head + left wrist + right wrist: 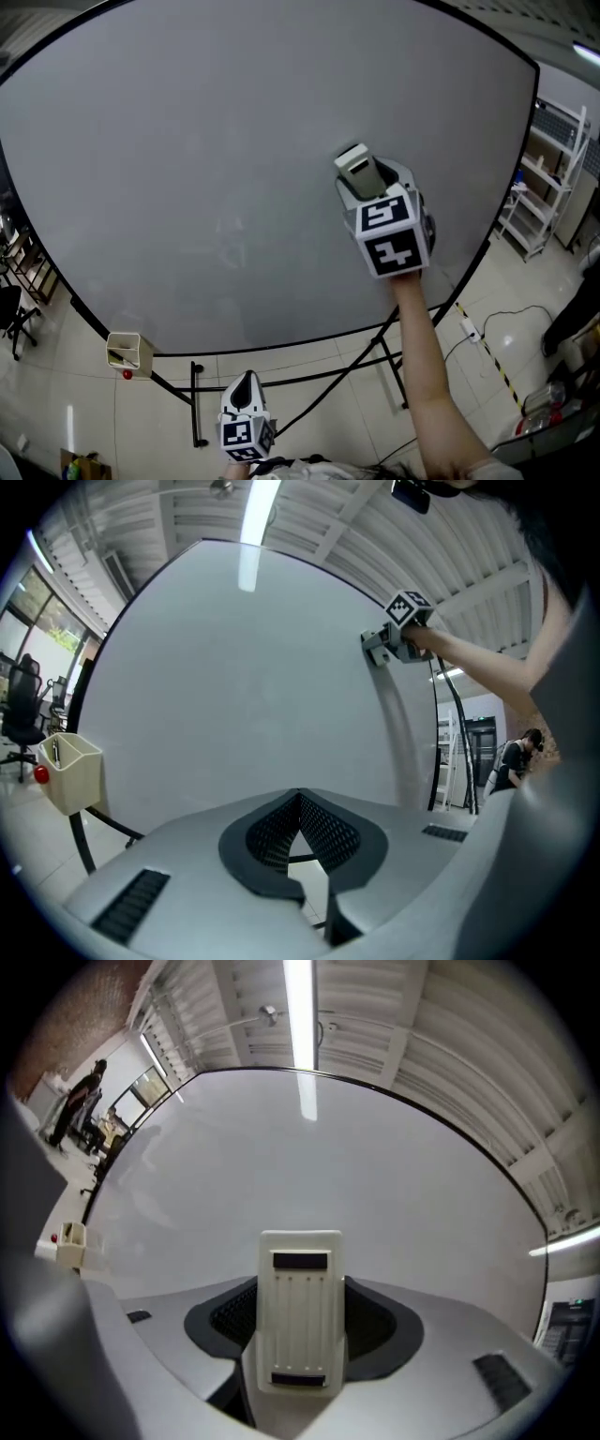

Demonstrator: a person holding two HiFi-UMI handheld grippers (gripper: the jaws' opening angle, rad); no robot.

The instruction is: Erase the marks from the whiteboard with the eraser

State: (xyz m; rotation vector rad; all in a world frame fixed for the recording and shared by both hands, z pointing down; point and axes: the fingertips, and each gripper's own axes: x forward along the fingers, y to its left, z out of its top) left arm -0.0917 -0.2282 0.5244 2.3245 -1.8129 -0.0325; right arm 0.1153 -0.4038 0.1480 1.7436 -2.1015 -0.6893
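Head view: the right gripper (367, 183) is holding a white eraser (352, 161) at the whiteboard (187, 122), right of faint marks (230, 242), while the left gripper (246, 382) is hanging below the board's edge.
Left gripper view: its jaws are meeting at the tips with nothing between them.
Right gripper view: its jaws are pinching the eraser upright.

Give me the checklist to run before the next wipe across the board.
1. Eraser clamped in the right gripper: ok.
2. Eraser face flat against the whiteboard: cannot tell.
3. Board free of marks: not ok, faint traces show left of the eraser.
4. Left gripper out of the wiping path: ok, shut, empty, held below the board.
5. Small box at the board's lower left corner away from the eraser: ok.
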